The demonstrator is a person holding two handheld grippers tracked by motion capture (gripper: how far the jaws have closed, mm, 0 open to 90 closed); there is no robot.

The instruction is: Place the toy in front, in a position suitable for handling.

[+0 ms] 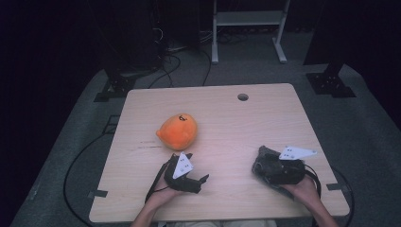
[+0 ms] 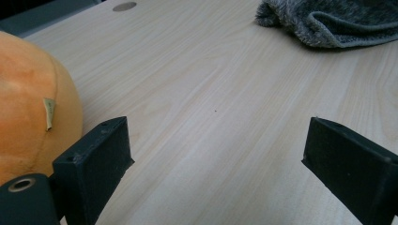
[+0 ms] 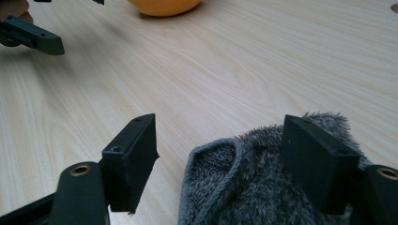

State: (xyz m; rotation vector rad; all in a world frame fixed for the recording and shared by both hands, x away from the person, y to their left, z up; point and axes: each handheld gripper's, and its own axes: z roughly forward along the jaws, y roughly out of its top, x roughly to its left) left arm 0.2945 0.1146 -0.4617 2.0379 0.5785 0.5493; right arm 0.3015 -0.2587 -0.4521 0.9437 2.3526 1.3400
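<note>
Nothing gripped yet: my left tongs (image 2: 216,159) wide open, round orange plush toy (image 1: 177,131) just at their 11 o'clock; right tongs (image 3: 220,154) wide, straddling fuzzy grey cloth (image 3: 253,187) on tabletop (image 1: 227,123)

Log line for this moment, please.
left hand-held gripper: open, beside orange plush | right hand-held gripper: open over grey cloth | nothing gripped

high view dim, dark corners | gripper views bright, even | near jaws perhaps slightly soft
</note>
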